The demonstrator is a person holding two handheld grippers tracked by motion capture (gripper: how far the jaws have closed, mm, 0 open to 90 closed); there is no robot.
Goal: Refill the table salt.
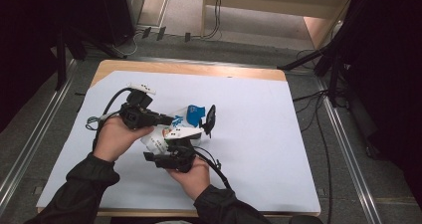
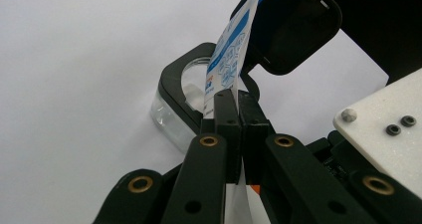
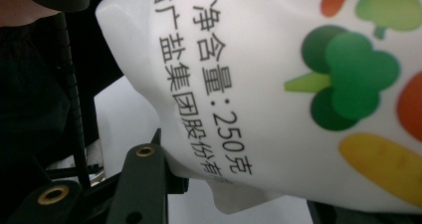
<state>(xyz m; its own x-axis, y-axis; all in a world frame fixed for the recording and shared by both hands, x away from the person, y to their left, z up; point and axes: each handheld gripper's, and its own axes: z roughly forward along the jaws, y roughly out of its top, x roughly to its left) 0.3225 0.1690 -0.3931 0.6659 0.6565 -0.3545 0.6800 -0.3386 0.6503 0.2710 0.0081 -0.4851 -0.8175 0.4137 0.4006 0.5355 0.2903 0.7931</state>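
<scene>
While left tool (image 2: 234, 109) pinches pouch (image 2: 229, 59), right tool (image 1: 171, 157) grips it.

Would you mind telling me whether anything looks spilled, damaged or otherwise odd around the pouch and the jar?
No spill or damage shows. The salt pouch hangs tilted between both tools over the open clear jar, its black lid flipped up. The left tool pinches its edge; the right tool grips its body.

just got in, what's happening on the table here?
A person works two handheld tools over a pale blue table mat. The left tool is shut on the edge of a white printed plastic pouch with blue top. The right tool holds the pouch's body, above a clear square container with black flip lid.
</scene>
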